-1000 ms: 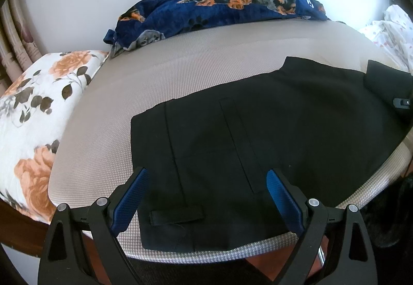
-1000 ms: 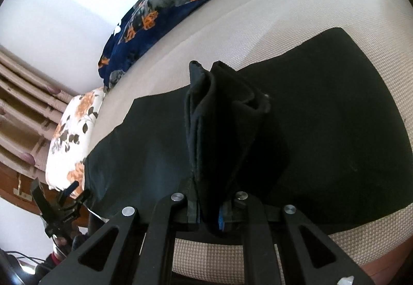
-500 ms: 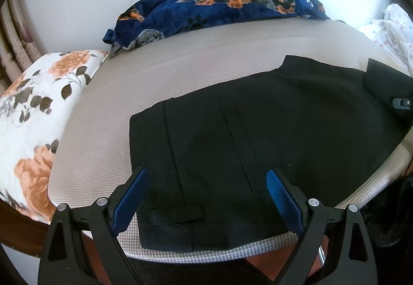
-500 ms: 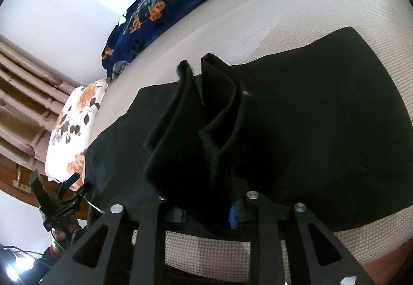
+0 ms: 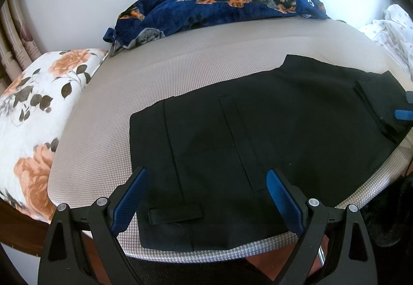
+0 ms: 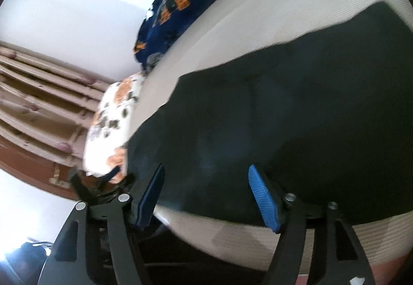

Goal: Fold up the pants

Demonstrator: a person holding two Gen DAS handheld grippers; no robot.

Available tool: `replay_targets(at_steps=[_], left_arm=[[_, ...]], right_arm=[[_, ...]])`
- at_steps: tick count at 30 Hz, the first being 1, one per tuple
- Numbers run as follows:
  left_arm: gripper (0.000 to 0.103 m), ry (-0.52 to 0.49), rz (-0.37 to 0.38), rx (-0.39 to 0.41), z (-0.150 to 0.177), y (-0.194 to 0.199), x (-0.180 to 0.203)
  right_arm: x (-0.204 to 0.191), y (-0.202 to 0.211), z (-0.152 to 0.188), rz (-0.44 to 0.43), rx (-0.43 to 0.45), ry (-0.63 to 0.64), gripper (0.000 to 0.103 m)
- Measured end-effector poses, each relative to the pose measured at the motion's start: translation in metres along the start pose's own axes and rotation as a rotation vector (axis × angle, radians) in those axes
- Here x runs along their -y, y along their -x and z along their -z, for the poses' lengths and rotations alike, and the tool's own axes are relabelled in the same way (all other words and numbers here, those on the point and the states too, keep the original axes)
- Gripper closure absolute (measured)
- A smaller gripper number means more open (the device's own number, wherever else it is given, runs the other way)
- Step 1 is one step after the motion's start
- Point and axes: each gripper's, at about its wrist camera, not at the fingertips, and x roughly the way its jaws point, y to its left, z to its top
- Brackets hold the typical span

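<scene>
Black pants (image 5: 258,135) lie flat on a beige mattress (image 5: 206,53), waistband end with a belt loop (image 5: 175,216) near the front edge. My left gripper (image 5: 206,197) is open and empty just above that waistband end. My right gripper (image 6: 206,197) is open and empty over the pants (image 6: 284,109) at the front edge; the view is blurred. In the left wrist view the right gripper (image 5: 404,114) shows at the far right beside a folded-over flap of the pants (image 5: 374,99). In the right wrist view the left gripper (image 6: 98,181) shows at the far left.
A navy dog-print blanket (image 5: 219,9) lies along the wall at the back. A floral pillow (image 5: 33,114) sits at the left end. White patterned cloth (image 5: 395,32) lies at the back right. Curtains (image 6: 38,94) hang at the left. The mattress edge runs just below both grippers.
My right gripper has opened and let go of the bunched pants end, which now lies down on the pants. It swung with blur. The left gripper has stayed put.
</scene>
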Motion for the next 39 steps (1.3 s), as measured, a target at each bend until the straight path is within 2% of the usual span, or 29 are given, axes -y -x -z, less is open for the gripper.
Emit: replay_targets(at_steps=[4, 7, 9, 11, 12, 18, 22, 24, 28, 31, 32, 34, 35, 37, 39], left_arm=[[0.011, 0.0, 0.001, 0.001, 0.0, 0.0, 0.0], [0.011, 0.0, 0.001, 0.001, 0.0, 0.0, 0.0], [0.011, 0.0, 0.001, 0.001, -0.001, 0.0, 0.0], [0.011, 0.001, 0.001, 0.0, -0.001, 0.0, 0.0], [0.011, 0.001, 0.001, -0.002, -0.001, 0.0, 0.0], [0.011, 0.004, 0.003, -0.014, 0.003, -0.004, 0.0], [0.011, 0.001, 0.001, -0.012, 0.004, -0.003, 0.0], [0.011, -0.001, -0.001, -0.01, 0.003, -0.003, 0.0], [0.011, 0.0, 0.001, -0.013, 0.004, -0.004, -0.001], [0.011, -0.002, -0.001, -0.022, 0.004, -0.004, -0.001], [0.011, -0.003, -0.004, -0.023, 0.004, -0.004, 0.0], [0.011, 0.001, -0.009, -0.017, 0.004, -0.003, -0.001], [0.011, 0.005, -0.007, -0.017, 0.004, -0.003, -0.002], [0.011, 0.009, -0.005, -0.029, 0.004, -0.006, -0.002], [0.011, 0.006, -0.001, -0.045, 0.005, -0.01, -0.002]], right_arm=[[0.002, 0.013, -0.003, -0.076, 0.041, -0.011, 0.037], [0.013, 0.04, -0.011, -0.057, 0.152, -0.044, 0.037], [0.026, 0.055, -0.012, -0.02, 0.21, -0.076, 0.045], [0.039, 0.062, -0.011, 0.013, 0.226, -0.115, 0.071], [0.047, 0.064, -0.009, 0.022, 0.225, -0.136, 0.074], [0.073, 0.063, 0.005, 0.003, 0.174, -0.196, 0.077], [0.088, 0.055, 0.012, -0.094, 0.109, -0.259, 0.078], [0.089, 0.057, 0.01, -0.092, 0.101, -0.254, 0.078], [0.081, 0.091, -0.016, -0.078, 0.212, -0.206, 0.079], [0.089, 0.12, -0.05, 0.031, 0.295, -0.163, 0.078], [0.097, 0.129, -0.059, 0.056, 0.313, -0.191, 0.078], [0.109, 0.147, -0.07, -0.049, 0.334, -0.247, 0.078], [0.106, 0.153, -0.074, -0.042, 0.347, -0.235, 0.078], [0.102, 0.168, -0.082, 0.035, 0.37, -0.183, 0.078], [0.109, 0.178, -0.09, 0.069, 0.385, -0.186, 0.078]])
